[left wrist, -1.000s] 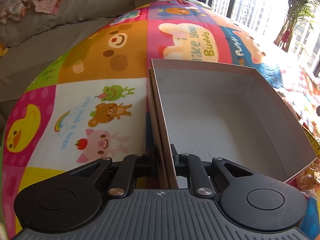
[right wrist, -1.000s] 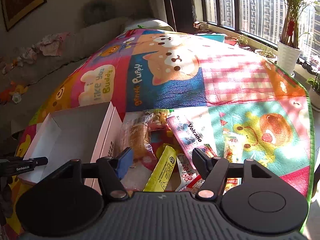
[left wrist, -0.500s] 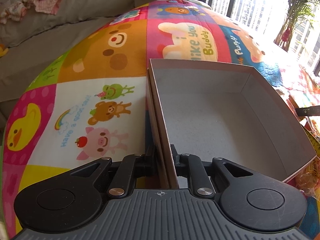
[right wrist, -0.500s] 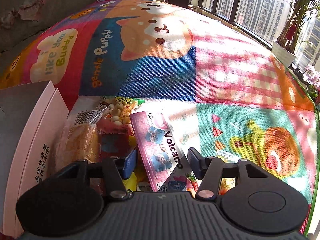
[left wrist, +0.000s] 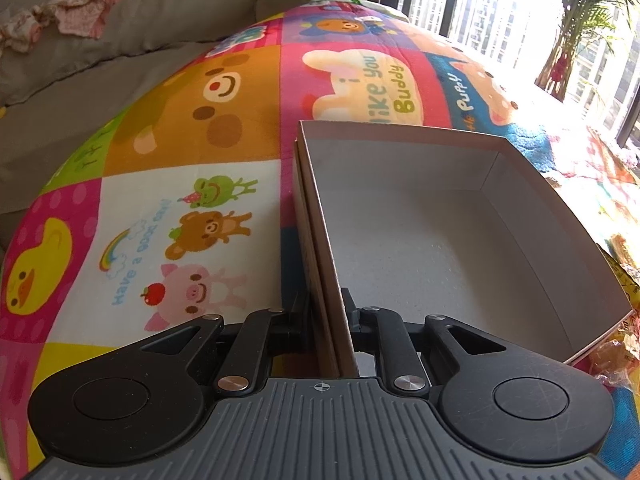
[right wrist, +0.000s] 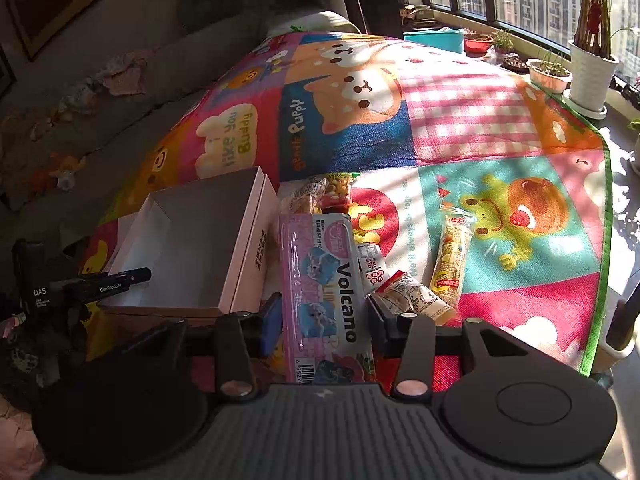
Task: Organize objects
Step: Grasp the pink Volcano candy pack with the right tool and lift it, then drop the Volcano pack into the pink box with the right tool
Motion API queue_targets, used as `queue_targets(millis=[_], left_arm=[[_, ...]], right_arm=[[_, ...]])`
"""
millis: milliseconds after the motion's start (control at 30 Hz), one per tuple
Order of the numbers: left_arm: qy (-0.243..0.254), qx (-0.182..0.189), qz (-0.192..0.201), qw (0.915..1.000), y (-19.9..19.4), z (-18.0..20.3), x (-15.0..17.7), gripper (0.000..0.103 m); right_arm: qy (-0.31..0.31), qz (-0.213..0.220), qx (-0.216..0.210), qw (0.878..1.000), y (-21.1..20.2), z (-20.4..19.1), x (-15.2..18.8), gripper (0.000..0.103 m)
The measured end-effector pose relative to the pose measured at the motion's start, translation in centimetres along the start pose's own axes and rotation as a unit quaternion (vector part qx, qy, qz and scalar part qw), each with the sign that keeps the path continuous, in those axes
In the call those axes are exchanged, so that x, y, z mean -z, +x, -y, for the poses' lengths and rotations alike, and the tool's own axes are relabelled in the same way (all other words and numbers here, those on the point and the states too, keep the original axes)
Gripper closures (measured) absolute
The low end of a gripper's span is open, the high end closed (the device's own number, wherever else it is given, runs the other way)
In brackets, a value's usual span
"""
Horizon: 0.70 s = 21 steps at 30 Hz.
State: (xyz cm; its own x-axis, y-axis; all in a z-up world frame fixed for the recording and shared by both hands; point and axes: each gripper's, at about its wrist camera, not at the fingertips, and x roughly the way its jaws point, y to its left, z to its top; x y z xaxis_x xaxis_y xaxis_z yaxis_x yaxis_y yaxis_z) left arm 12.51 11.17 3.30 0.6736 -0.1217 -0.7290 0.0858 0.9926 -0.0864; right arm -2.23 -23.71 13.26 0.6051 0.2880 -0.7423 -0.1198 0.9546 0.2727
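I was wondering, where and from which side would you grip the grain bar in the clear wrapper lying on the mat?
Probably across the middle of the grain bar, coming from above: it lies flat and apart from the other snacks, long and narrow, so the gripper should straddle its short width, with the fingers on its two long sides.

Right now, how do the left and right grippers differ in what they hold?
The left gripper is shut on the box wall; the right gripper is shut on the pink Volcano pack. The left's jaws are nearly together; the right's stand wider, spanning the pack. Both point down at the play mat.
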Motion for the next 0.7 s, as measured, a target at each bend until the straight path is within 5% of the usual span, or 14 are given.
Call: queue_targets(millis=[200,467,533,633,700], left_arm=[[-0.001,0.011,0.003,0.9999,-0.1,-0.4,0.2,0.086],[-0.023,0.025,0.004,0.9994,-0.2,-1.2,0.4,0.086],[-0.027,0.027,0.004,0.9992,-0.2,-1.4,0.3,0.086],[-0.027,0.029,0.005,0.9992,-0.3,-1.5,0.4,0.086],[-0.026,0.030,0.005,0.9992,-0.3,-1.6,0.4,0.086]], right_arm=[[-0.023,0.004,-0.079,0.997,-3.2,-6.2,0.7,0.059],[-0.002,0.055,-0.162,0.985,0.3,-14.0,-6.1,0.057],[-0.001,0.069,-0.158,0.985,2.5,-15.8,-7.2,0.046],[-0.037,0.087,-0.104,0.990,5.1,-18.0,-7.6,0.045],[-0.033,0.076,-0.106,0.991,6.1,-17.6,-7.5,0.045]])
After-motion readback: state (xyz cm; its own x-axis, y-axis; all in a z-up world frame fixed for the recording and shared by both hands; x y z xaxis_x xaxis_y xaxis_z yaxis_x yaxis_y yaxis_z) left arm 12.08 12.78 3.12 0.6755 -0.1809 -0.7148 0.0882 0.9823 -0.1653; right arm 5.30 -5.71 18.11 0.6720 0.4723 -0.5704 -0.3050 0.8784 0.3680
